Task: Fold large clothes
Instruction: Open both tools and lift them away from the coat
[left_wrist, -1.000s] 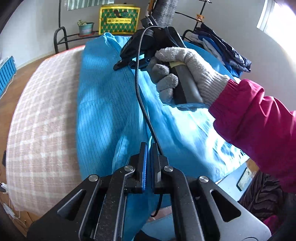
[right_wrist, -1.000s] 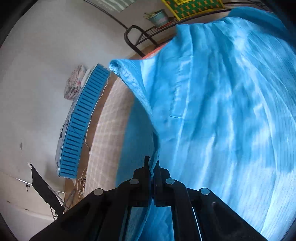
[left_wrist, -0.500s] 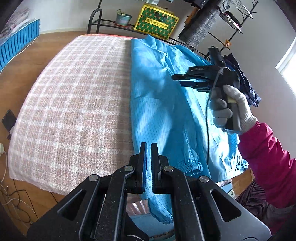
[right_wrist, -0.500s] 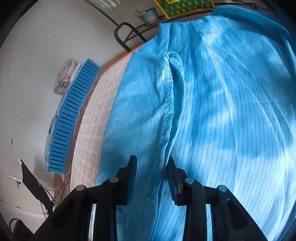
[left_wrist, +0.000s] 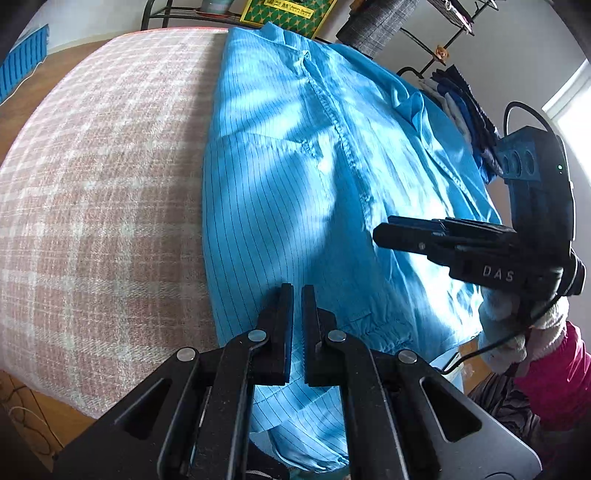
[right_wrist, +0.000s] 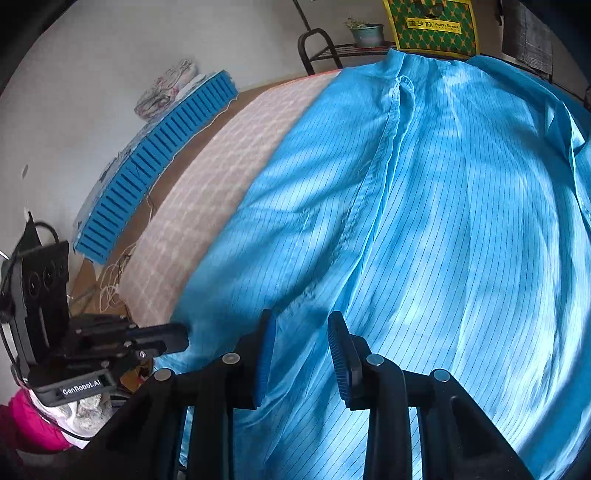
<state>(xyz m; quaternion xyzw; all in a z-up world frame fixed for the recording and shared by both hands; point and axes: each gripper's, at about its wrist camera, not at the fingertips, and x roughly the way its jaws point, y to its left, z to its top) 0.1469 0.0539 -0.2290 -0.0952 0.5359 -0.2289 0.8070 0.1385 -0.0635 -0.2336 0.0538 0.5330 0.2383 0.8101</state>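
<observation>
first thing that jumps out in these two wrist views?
The bright blue striped garment, spread flat along the right side of the pink checked bed cover, its lower end hanging over the near edge. Next, the two black tools above it: the left hand-held gripper, jaws shut and holding nothing, and the right hand-held gripper, jaws apart with no cloth pinched. Beyond the bed's far end, a green-and-yellow bag stands on a rack.

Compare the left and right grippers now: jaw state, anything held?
The left gripper has its jaws shut with only a thin slit between them; the right gripper stands open with a clear gap. In the left wrist view the left gripper points up the blue garment, while the right gripper reaches in from the side. Both hover over the garment, and neither holds any cloth.
</observation>
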